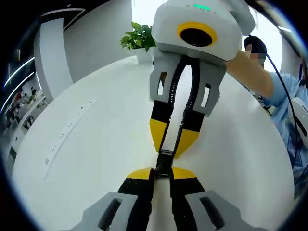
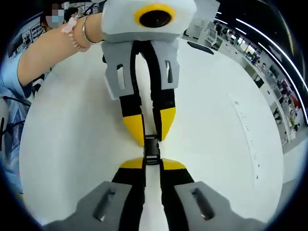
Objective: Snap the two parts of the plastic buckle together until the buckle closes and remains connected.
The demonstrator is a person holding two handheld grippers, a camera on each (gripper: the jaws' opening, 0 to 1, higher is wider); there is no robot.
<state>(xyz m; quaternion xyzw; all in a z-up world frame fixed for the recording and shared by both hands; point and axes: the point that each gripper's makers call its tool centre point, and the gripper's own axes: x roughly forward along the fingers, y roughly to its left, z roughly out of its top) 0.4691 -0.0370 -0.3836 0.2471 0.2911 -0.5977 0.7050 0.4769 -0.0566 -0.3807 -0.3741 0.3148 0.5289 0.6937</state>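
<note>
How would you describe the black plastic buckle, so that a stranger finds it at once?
Look at the middle of the round white table, where the two grippers meet tip to tip. The black buckle sits between their yellow fingertips, pinched from both ends. It is the one small black piece among the yellow.

Buckle (image 1: 163, 163) mostly hidden between yellow jaw tips, join between halves too small to tell. Same in right gripper view: buckle (image 2: 151, 150) pinched at both ends, latch state unclear. Plant (image 1: 139, 37) partly behind right gripper (image 1: 174, 144).
</note>
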